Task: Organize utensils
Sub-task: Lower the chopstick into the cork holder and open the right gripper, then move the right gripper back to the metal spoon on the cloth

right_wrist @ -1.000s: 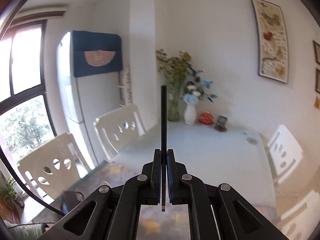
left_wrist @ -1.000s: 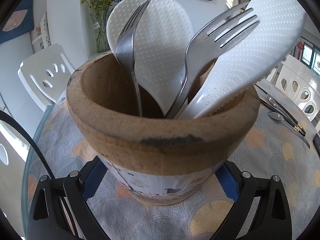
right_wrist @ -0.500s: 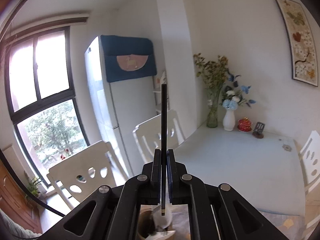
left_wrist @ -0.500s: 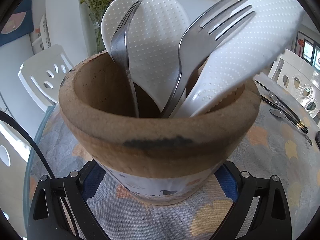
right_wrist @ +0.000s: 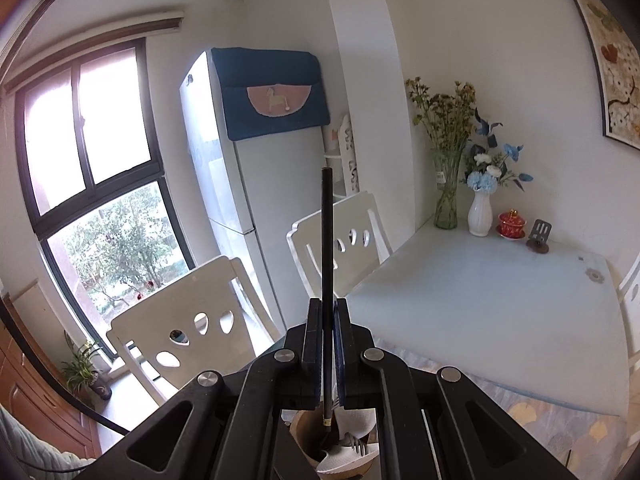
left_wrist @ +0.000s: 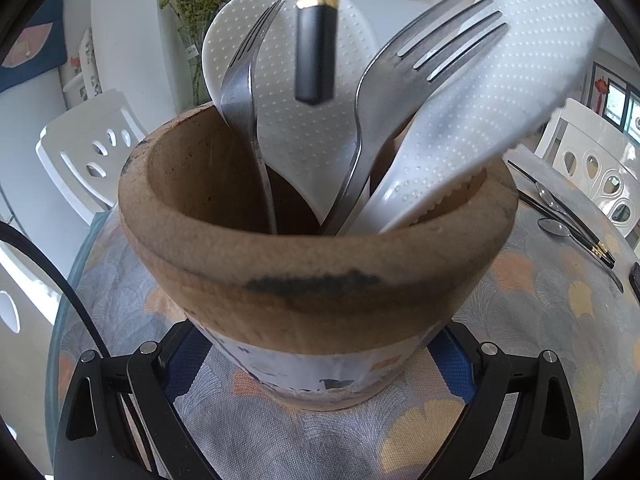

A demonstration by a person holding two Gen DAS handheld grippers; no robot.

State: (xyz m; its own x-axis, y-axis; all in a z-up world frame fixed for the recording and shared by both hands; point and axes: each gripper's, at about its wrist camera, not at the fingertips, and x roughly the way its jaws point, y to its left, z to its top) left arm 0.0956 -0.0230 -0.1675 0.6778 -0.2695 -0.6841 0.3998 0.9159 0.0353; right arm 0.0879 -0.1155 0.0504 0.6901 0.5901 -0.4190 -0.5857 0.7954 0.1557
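My left hand-held gripper (left_wrist: 320, 392) clasps the clay pot (left_wrist: 312, 280) on the table (left_wrist: 560, 320), which holds two forks (left_wrist: 240, 92) and two white paddles (left_wrist: 500, 80). My right hand-held gripper (right_wrist: 328, 320) pinches one black chopstick (right_wrist: 327, 240) (gold-banded end hanging above the pot's mouth).

The right gripper (right_wrist: 328, 344) has carried the black chopstick (left_wrist: 316, 60) down over the pot (left_wrist: 312, 280).
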